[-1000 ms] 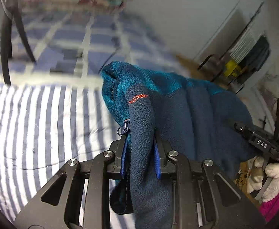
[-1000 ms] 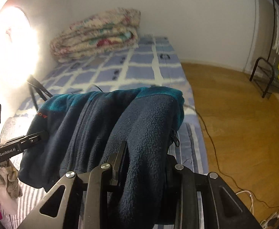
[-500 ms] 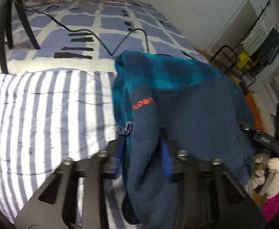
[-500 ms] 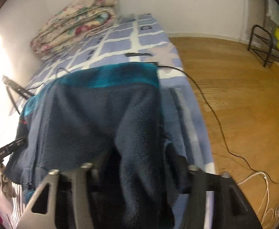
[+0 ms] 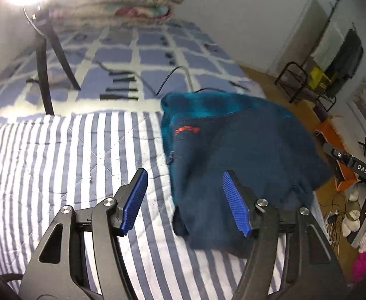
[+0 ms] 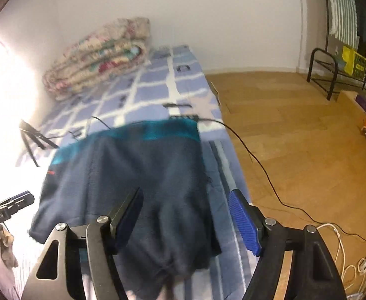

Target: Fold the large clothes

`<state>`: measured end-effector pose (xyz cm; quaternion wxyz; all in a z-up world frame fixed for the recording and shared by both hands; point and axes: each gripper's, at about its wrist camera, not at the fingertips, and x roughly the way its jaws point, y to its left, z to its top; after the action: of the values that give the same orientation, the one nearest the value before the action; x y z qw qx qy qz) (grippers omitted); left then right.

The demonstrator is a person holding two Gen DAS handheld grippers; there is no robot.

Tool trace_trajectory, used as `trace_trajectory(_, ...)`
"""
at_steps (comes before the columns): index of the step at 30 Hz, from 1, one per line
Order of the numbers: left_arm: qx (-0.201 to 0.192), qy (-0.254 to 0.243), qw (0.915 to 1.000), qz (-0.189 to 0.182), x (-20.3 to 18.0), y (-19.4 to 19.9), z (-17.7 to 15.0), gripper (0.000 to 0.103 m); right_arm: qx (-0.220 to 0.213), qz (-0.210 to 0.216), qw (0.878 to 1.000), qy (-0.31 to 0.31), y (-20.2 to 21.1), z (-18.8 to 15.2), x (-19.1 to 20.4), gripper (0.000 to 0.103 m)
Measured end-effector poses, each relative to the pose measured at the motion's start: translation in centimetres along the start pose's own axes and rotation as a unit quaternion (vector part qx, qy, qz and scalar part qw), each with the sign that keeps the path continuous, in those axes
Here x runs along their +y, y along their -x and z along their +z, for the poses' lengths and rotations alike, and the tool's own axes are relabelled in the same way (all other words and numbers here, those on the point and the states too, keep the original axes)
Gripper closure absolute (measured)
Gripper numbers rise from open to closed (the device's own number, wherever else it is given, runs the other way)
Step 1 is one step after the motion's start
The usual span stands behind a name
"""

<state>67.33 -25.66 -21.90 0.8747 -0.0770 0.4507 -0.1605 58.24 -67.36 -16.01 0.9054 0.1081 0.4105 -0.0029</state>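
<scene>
Just released: left gripper (image 5: 183,200) and right gripper (image 6: 186,221) opening, empty. Fleece jacket (image 5: 233,155) soft, floppy; regrip hem at 6 o'clock.

The fleece jacket (image 5: 238,150) looks soft, matt and fuzzy, lying on a quilted striped cotton cover (image 5: 58,165). The gripper pads (image 5: 134,201) are ribbed blue rubber on matt black plastic. The floor (image 6: 295,130) is smooth wood.

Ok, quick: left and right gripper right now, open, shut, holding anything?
Left gripper: open, jaws just opened, off the fleece jacket.
Right gripper: open, jaws just opened, jacket lies between them, unpinched.
</scene>
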Motion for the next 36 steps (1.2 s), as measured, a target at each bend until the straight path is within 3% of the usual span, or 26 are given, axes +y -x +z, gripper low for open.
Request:
trace_trajectory(5, -0.027, -0.007, 0.9994, -0.019, -1.6, 5.0, -0.8, 0.038, -0.026, 0.017, 0.999, 0.01, 4.2, -0.1, 2.4, 0.032)
trace_trajectory(15, -0.093, -0.059, 0.9937, -0.02, -5.6, 17.6, -4.5, 0.038, -0.089, 0.057, 0.993, 0.054, 15.5, -2.3, 8.5, 0.032)
trace_trajectory(26, -0.162, -0.111, 0.9804, -0.016, -9.4, 33.4, -12.4, 0.038, -0.147, 0.092, 0.983, 0.054, 29.3, -8.6, 12.2, 0.032)
trace_trajectory(33, -0.193, -0.139, 0.9713, -0.014, -11.5, 43.1, -18.0, 0.037, -0.176, 0.088, 0.978, 0.069, 39.4, -12.8, 14.5, 0.032)
trace_trajectory(36, -0.203, -0.137, 0.9693, -0.021, -11.6, 46.5, -20.3, 0.025, -0.185, 0.085, 0.976, 0.077, 43.1, -15.0, 15.6, 0.031)
